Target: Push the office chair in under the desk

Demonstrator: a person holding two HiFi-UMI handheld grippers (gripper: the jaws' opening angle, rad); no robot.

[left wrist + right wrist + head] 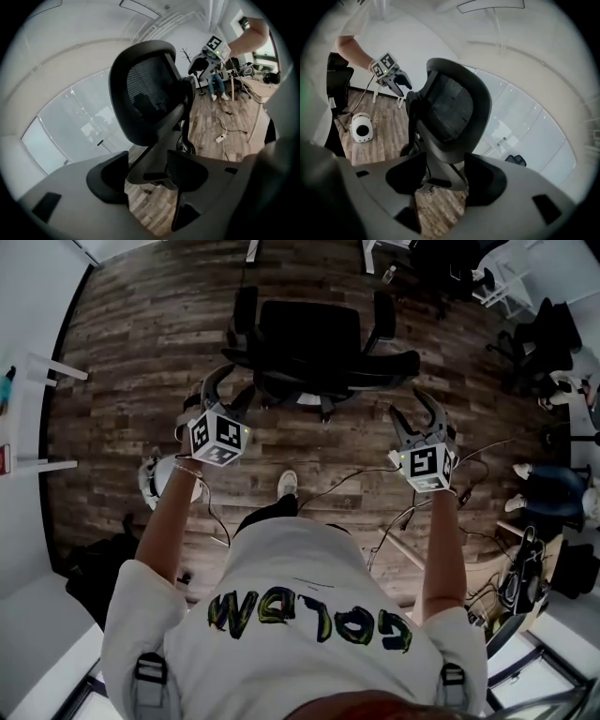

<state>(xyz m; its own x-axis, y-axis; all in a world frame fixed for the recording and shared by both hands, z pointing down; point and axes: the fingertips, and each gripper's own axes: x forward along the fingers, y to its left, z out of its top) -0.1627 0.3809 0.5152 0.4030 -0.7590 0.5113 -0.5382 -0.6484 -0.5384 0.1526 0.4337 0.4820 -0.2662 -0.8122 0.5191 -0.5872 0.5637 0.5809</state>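
Left tongs point(223, 382) and right tongs point(410, 407) gape empty behind office chair point(309, 338), cables point(347, 486) underfoot.

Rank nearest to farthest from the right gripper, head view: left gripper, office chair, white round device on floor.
1. office chair: directly ahead of the right gripper, at its open jaws.
2. left gripper: across, at the chair's other side.
3. white round device: on the floor, beyond the left gripper.

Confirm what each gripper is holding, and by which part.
Nothing is held: the left gripper and right gripper both stand open at the office chair back, gripping nothing.
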